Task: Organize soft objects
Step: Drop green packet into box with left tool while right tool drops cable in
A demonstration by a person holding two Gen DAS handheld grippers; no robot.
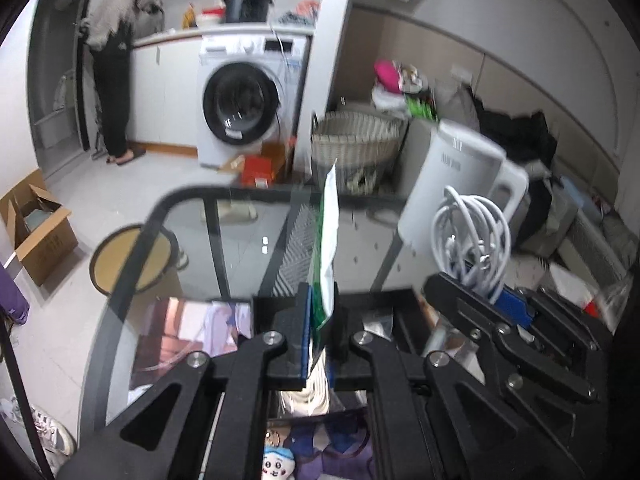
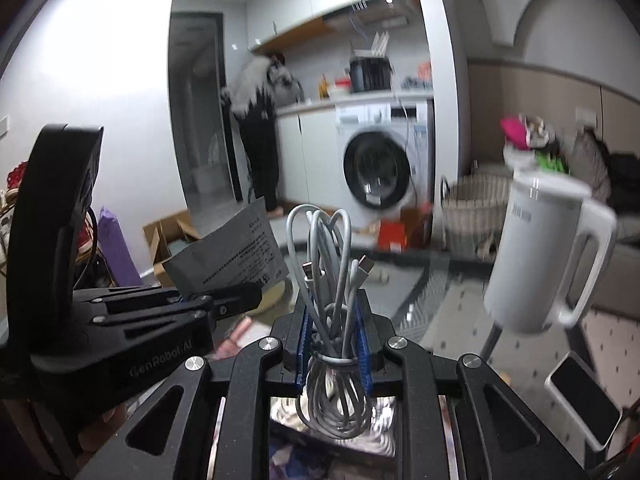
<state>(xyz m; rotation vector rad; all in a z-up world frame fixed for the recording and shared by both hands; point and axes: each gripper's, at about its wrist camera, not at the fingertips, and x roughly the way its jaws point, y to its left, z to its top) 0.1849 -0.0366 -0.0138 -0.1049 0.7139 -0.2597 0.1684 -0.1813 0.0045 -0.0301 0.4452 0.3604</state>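
My left gripper point(image 1: 322, 312) is shut on a thin flat packet point(image 1: 329, 236), white with a green edge, held upright above the glass table point(image 1: 224, 256). In the right wrist view the same packet point(image 2: 230, 252) shows its grey printed back at the left. My right gripper point(image 2: 334, 332) is shut on a coiled bundle of white cables point(image 2: 330, 276), held upright. That bundle also shows in the left wrist view point(image 1: 474, 236), with the right gripper point(image 1: 496, 300) to the right of the left one. A small plush doll point(image 1: 277, 462) lies below the table.
A white kettle point(image 2: 548, 248) stands on the table to the right. A phone point(image 2: 584, 398) lies at the right edge. Behind are a wicker basket point(image 1: 356, 148), a washing machine point(image 1: 244, 100), a person point(image 1: 114, 80), a cardboard box point(image 1: 38, 224) and a round stool point(image 1: 132, 260).
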